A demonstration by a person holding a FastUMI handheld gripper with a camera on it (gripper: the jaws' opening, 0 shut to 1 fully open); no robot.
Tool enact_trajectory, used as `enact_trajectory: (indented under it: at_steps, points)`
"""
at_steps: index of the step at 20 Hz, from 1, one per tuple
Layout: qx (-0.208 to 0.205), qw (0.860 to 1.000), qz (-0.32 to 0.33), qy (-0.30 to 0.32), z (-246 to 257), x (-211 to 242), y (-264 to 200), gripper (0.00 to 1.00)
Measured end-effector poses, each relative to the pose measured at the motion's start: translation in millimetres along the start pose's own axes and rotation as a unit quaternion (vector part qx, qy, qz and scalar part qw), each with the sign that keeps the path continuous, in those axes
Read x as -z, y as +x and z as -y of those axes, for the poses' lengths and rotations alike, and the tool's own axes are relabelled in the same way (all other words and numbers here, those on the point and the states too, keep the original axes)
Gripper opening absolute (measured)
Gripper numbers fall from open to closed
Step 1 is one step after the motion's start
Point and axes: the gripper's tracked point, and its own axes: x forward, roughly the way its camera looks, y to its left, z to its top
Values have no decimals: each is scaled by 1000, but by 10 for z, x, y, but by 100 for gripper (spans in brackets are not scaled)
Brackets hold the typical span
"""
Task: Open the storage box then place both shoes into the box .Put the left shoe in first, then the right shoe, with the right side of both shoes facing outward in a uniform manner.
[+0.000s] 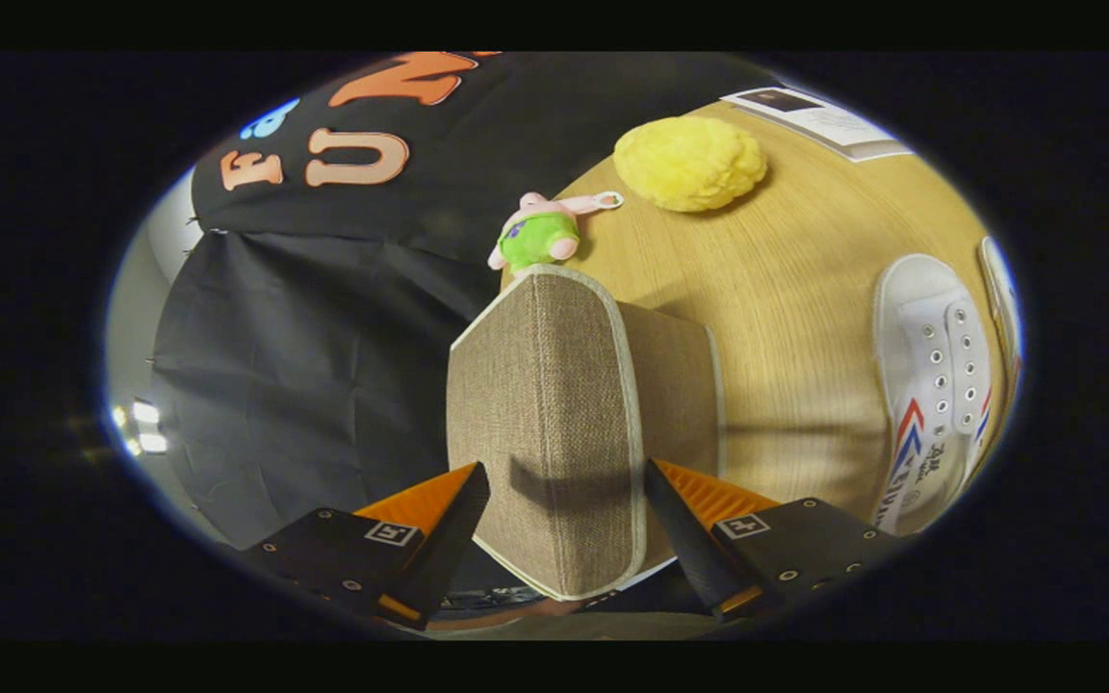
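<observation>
The gripper (566,515) was seen spread wide, its fingers set either side of the beige woven-fabric storage box lid (554,423) without clearly pressing it; a firm hold could not be told. The lid stood lifted on edge between them. It would best be swung fully back before release. At three o'clock, on the light wooden table (786,279), a white canvas shoe with red-and-blue stripes (930,385) lay well apart.
</observation>
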Motion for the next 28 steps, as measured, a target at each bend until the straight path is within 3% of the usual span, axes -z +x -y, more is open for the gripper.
enact_trajectory:
  at_steps: [4,11,13,19,22,24,28]
  points:
    - [-40,997,5,64,3,-32,104,96]
    - [-93,991,9,93,-148,-125,-106,95]
    - [-99,991,16,93,-165,-183,-190,90]
    - [-154,983,35,94,-453,-311,-407,59]
    - [-127,989,36,63,-432,-296,-283,33]
    - [-100,993,27,52,-370,-244,-179,25]
    - [-40,998,11,50,-117,-194,-6,19]
